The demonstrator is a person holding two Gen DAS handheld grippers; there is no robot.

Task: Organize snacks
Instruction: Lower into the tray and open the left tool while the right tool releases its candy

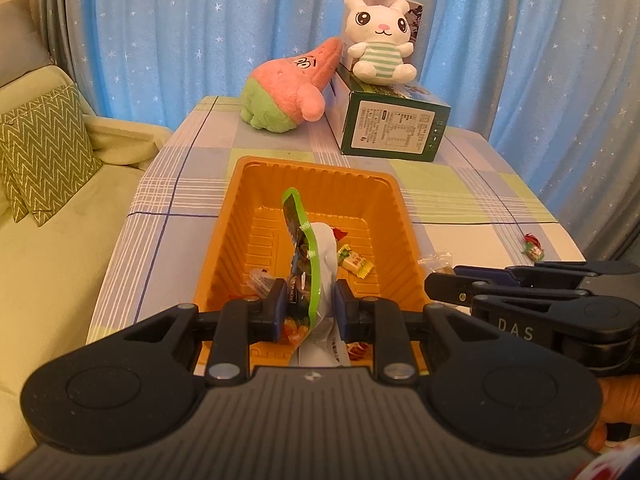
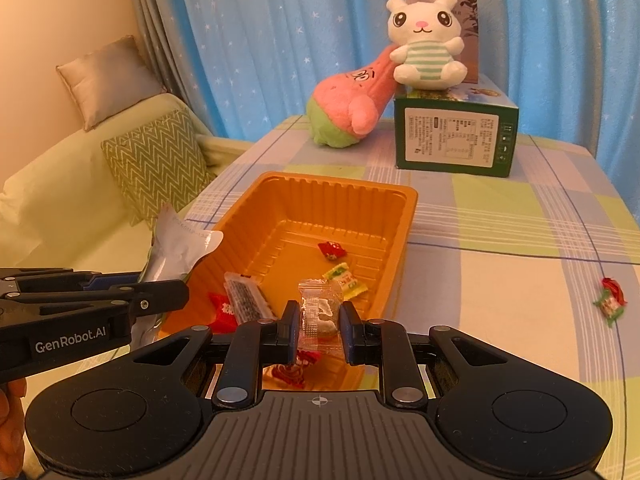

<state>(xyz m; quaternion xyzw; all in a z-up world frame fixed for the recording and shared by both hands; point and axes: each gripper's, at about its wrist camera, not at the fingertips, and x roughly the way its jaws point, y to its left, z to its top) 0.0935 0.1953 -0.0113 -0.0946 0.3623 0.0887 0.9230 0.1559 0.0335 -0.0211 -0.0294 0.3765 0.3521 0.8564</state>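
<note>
Left claw (image 1: pixel 307 306) clamps a green-edged snack pouch (image 1: pixel 310 256); right claw (image 2: pixel 319 330) clamps a clear-wrapped sweet (image 2: pixel 320 306). Several sweets already lie in the orange tray (image 2: pixel 400 216); one wrapped candy (image 2: pixel 610 300) remains on the counter (image 2: pixel 500 280), frame right

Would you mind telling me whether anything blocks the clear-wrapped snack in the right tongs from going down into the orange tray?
Nothing visible does. The right tongs hold the clear-wrapped snack over the near end of the orange tray, where only small loose candies lie.

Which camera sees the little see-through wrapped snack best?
The right wrist view: the clear plastic-wrapped snack sits pinched between the right gripper fingers. The left wrist view shows only a crinkly corner beside the orange plastic tray.
</note>
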